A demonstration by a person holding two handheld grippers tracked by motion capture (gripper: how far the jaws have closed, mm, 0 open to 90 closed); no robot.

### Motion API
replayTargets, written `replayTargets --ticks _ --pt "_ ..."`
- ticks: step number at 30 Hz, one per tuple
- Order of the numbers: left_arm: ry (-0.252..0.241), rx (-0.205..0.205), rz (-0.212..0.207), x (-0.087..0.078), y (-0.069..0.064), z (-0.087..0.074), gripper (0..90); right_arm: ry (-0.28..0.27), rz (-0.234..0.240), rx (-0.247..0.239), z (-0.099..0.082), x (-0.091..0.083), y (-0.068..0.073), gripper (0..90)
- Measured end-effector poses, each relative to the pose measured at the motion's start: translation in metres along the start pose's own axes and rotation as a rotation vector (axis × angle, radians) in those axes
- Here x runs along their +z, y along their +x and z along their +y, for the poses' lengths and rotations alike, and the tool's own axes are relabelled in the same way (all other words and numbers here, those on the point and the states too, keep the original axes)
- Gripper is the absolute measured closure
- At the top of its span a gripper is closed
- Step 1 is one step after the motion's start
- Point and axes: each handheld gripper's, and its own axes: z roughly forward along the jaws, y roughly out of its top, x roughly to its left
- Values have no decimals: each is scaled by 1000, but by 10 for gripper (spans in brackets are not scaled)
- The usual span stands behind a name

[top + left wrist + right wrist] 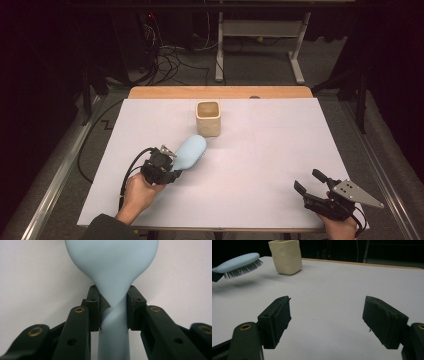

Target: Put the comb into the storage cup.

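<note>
The left gripper [172,167] pinches the handle of the light-blue hairbrush [191,152], lifted above the table [280,150]. The right gripper [310,182], near right, stands spread wide, holding nothing.

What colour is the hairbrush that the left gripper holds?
The hairbrush is pale blue with dark bristles; the right gripper view shows both best.

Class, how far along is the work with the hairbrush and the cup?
Done: the left claw has gripped the blue hairbrush by its handle and holds it above the table. In hand: carrying it. Left: probably placing it in the cream cup. The right claw waits open.
</note>
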Motion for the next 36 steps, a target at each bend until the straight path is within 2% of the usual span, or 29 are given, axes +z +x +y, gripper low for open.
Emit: replayTargets --ticks 12,20,36 --pt "-32 30 -20 -5 -8 4 694 16 23 -1 1 4 2 227" --pt "-54 43 -33 -7 -13 8 694 4 33 3 4 5 4 234" --pt "-57 87 -45 -3 -28 19 693 10 82 -12 9 19 17 212"
